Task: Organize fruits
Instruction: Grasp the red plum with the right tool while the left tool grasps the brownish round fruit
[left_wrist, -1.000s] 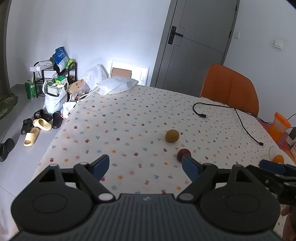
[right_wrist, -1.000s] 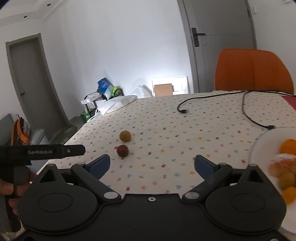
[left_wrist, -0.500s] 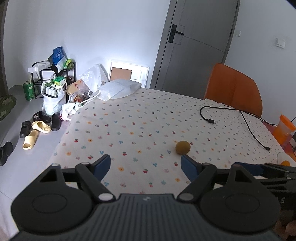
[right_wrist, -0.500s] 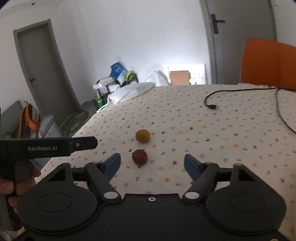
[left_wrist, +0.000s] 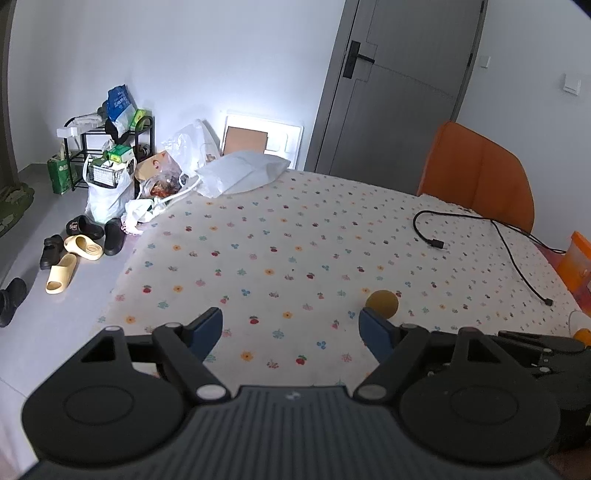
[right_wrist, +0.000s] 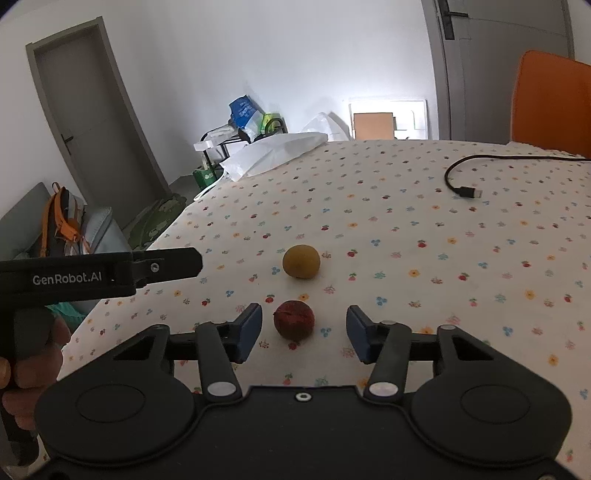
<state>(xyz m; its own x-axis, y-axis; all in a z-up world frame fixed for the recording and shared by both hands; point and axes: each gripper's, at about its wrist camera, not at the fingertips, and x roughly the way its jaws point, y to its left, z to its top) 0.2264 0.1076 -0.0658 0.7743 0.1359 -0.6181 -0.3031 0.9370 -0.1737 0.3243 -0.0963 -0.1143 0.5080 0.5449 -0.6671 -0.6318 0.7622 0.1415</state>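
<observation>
A dark red fruit lies on the flower-print tablecloth, between the open fingers of my right gripper, which does not touch it. A yellow-brown round fruit lies just beyond it; it also shows in the left wrist view, by the right fingertip. My left gripper is open and empty, low over the cloth, left of the fruits. Its body shows at the left of the right wrist view. An orange fruit peeks out at the far right edge.
A black cable lies on the far right of the table. An orange chair stands behind it. A white bag rests on the far left corner. An orange cup stands at the right. Shoes and bags lie on the floor to the left.
My right gripper has swung left and forward, bringing the red fruit between its fingers; the plate of fruit has left its view. My left gripper has shifted left; the red fruit is hidden from it now.
</observation>
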